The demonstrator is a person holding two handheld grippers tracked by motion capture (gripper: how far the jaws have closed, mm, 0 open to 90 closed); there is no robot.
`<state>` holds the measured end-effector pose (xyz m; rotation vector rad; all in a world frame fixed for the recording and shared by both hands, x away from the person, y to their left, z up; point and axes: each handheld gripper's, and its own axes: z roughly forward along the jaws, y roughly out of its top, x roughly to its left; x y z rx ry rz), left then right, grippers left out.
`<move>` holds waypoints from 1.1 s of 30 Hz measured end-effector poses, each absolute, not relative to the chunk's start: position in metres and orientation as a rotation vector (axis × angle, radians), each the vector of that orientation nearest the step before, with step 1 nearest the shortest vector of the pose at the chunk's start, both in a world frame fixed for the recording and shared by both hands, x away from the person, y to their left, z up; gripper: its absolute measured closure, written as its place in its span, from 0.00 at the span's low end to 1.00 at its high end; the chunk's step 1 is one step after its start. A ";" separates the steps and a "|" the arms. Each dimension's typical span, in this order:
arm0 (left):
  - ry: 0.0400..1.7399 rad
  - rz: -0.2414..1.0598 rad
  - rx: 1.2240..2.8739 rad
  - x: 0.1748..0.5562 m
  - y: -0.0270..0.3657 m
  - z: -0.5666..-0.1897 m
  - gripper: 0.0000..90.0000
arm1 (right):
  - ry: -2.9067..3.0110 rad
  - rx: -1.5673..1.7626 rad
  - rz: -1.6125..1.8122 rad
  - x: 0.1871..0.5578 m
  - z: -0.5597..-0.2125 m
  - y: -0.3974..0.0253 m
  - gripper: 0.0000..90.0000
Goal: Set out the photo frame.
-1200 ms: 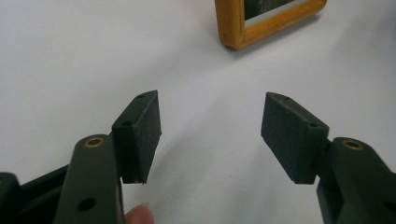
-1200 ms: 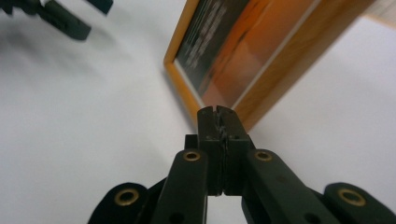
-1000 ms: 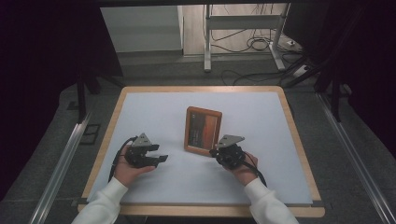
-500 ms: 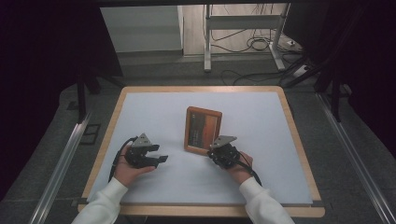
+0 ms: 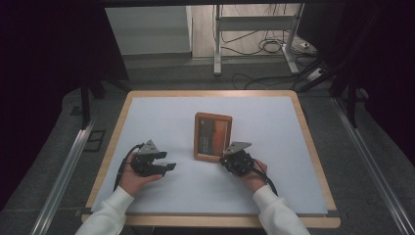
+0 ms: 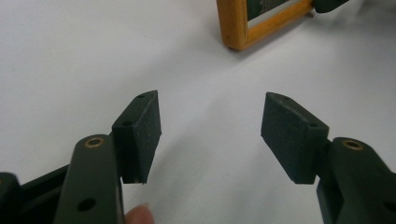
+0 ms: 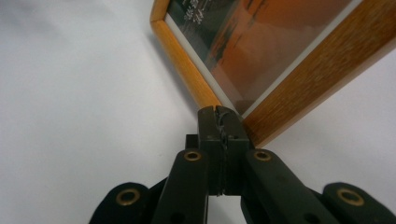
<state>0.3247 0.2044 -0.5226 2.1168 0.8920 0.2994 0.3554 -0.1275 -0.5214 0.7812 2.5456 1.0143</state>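
R gripper (image 7: 219,114) jaws together, tips at picture frame (image 7: 299,79) corner; L gripper (image 6: 210,128) jaws apart, nothing between

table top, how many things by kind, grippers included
wooden picture frame: 1
left gripper, jaws apart, holding nothing: 1
right gripper, jaws closed together at the frame's near corner: 1
white mat covering the table: 1
total: 4
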 end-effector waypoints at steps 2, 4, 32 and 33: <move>0.892 0.300 2.117 0.325 0.204 -0.523 0.42 | 2.543 0.791 1.011 0.356 -0.521 -0.128 1.00; 0.893 0.301 2.116 0.325 0.204 -0.523 0.42 | 2.544 0.795 1.010 0.357 -0.521 -0.130 1.00; 0.894 0.315 2.109 0.323 0.206 -0.521 0.41 | 2.503 0.810 1.070 0.349 -0.509 -0.144 0.99; 0.894 0.316 2.108 0.323 0.206 -0.521 0.41 | 2.503 0.812 1.074 0.349 -0.508 -0.145 0.99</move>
